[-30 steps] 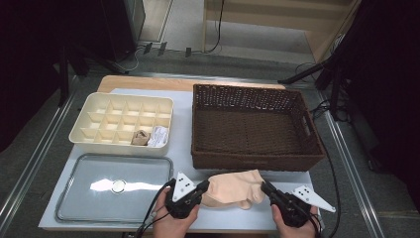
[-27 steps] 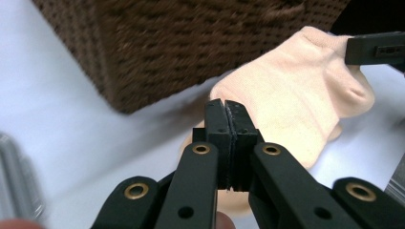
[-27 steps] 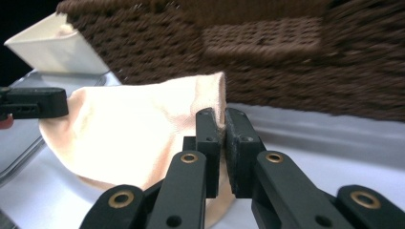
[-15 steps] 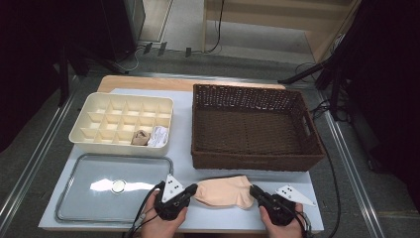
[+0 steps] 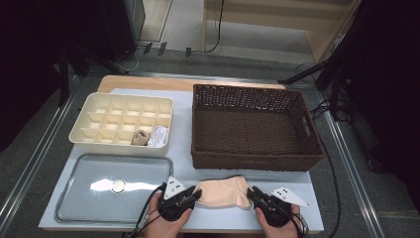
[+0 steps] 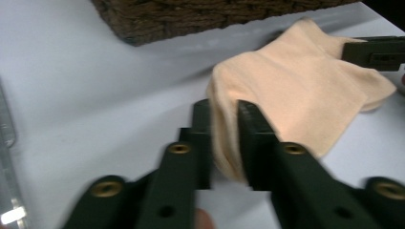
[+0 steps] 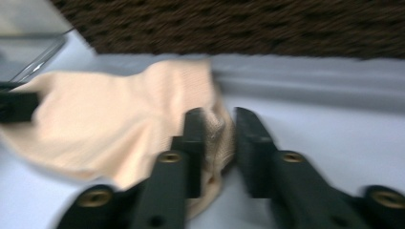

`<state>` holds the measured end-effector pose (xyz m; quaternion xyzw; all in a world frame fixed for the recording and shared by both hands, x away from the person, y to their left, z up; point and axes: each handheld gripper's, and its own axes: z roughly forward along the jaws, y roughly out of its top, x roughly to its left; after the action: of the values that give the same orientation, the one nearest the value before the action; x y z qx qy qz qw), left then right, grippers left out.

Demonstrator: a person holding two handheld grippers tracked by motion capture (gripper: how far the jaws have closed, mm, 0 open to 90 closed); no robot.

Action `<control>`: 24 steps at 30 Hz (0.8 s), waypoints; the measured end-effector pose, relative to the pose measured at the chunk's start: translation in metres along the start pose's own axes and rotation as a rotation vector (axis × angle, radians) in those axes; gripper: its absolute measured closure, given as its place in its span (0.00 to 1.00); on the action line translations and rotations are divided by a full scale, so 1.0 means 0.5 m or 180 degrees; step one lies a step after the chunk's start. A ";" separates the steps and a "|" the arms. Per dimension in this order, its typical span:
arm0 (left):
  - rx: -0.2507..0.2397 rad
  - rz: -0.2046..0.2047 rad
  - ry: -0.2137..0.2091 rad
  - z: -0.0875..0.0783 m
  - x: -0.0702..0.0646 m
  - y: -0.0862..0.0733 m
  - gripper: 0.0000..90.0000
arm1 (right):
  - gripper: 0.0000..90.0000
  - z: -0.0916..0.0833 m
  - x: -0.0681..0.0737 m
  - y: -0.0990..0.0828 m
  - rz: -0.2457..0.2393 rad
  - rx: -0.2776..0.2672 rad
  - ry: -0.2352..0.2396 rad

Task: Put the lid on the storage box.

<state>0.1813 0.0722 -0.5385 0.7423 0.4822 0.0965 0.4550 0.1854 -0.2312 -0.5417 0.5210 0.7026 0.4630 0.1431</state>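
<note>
The cloth (image 5: pixel 223 192) lies at the lower centre of the high view, on the white table top (image 5: pixel 183 148), just in front of the basket (image 5: pixel 252 126). It is a soft, peach-coloured knit, folded into a rough rectangle with rounded, bulging edges and a fine ribbed weave visible in the right gripper view.

The left gripper (image 5: pixel 194 196) sits at the cloth's left edge. In the left gripper view its two black, flat-faced jaws stand close together with a fold of cloth (image 6: pixel 296 90) between them; they have just been opening slightly, and the pads sit against the fold on both sides.

The right gripper (image 5: pixel 251 193) sits at the cloth's right edge. In the right gripper view a bunched edge of the cloth (image 7: pixel 119 124) lies between its jaws, against the left-hand jaw, with a small gap to the other. These jaws have just been opening.

The basket is dark brown wicker, rectangular, with a coarse woven wall and cut-out handles. At the left of the high view stands a cream plastic organiser (image 5: pixel 99 134), divided into a grid of square cells; two cells at its lower right hold small items. Below it lies a shallow metal tray (image 5: pixel 74 198), rectangular with rounded corners and a glossy, reflective surface.
</note>
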 end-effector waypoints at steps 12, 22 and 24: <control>0.0041 0.0016 -0.0146 -0.005 0.003 0.003 0.89 | 0.92 -0.028 -0.026 0.014 0.0280 -0.0042 0.0179; -0.0063 -0.0030 -0.0253 -0.015 0.005 0.008 0.90 | 0.91 -0.055 0.042 0.052 0.0050 -0.0332 0.0397; -0.0070 -0.0022 -0.0263 -0.015 0.004 0.008 0.92 | 0.91 -0.055 0.055 0.056 0.0016 -0.0349 0.0444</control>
<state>0.1802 0.0778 -0.5316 0.7390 0.4645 0.0696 0.4829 0.1721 -0.2205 -0.4971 0.4807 0.6832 0.5363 0.1210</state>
